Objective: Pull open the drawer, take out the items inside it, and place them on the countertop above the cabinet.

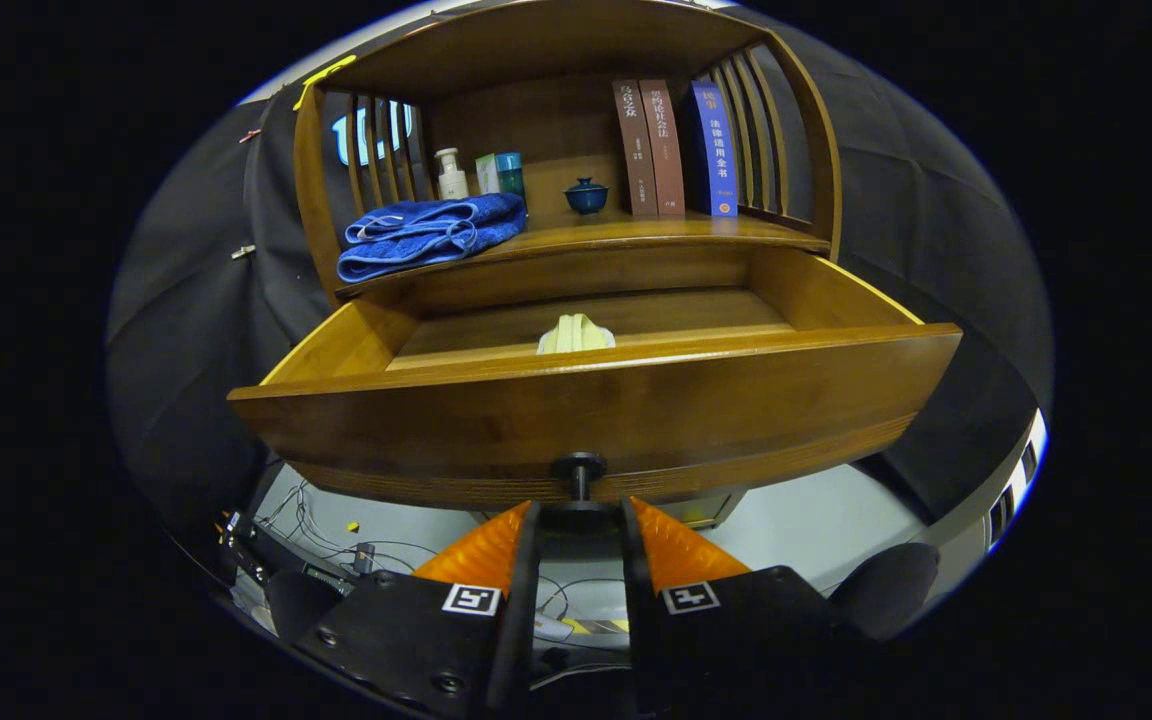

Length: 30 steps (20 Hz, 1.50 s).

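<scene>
Dark cloth walls the booth behind a wooden cabinet (576,150) whose desk (636,232) carries a folded blue towel (431,233) at the left, a pump bottle (451,175) and a small teal box (501,172) behind it, a lidded blue cup (586,195) near the middle, and three upright books (676,148) at the right. Drawer (596,400) stands pulled well out beneath the desk, front panel near the camera. Tongs (581,515) sit at the dark knob (579,470) on the drawer front, one finger to either side of the knob's disc and close against it; looks like both fingers pinch the knob, though contact is partly hidden by the fingers themselves. Inside the drawer, one pale yellowish item (576,335) rests on the drawer floor just behind the front panel, roughly centred; only its top shows over the panel edge, so its kind is uncertain, possibly folded cloth or a ribbed object. Judgement: pull-open step is essentially complete; removal not yet begun. Next move calls for releasing the knob, raising the tongs over the front panel, descending onto the pale item, gripping it, then carrying it to a bare patch of desk, likely between towel and cup or in front of the books.
</scene>
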Each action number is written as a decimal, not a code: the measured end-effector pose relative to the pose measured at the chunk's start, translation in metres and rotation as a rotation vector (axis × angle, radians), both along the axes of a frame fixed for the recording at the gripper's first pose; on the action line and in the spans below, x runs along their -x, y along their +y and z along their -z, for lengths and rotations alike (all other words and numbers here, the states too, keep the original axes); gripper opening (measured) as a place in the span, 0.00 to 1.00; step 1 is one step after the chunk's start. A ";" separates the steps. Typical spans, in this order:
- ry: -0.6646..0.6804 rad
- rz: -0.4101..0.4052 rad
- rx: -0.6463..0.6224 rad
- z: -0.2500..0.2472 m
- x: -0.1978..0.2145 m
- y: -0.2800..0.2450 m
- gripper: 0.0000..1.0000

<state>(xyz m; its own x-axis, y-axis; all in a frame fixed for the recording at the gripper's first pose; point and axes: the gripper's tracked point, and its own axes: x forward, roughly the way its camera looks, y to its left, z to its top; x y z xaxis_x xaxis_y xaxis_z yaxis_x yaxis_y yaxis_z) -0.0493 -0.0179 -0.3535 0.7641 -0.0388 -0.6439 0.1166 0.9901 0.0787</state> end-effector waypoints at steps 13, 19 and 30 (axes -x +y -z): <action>-0.061 0.005 -0.005 -0.051 0.003 -0.001 0.89; -0.084 -0.041 -0.024 -0.105 -0.063 0.000 0.99; 0.254 -0.020 -0.068 -0.037 -0.167 -0.004 0.98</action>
<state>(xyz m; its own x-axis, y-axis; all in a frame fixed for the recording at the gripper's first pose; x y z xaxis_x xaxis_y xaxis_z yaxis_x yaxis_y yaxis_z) 0.1176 -0.0215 -0.3167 0.5777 0.0243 -0.8159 0.1216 0.9858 0.1155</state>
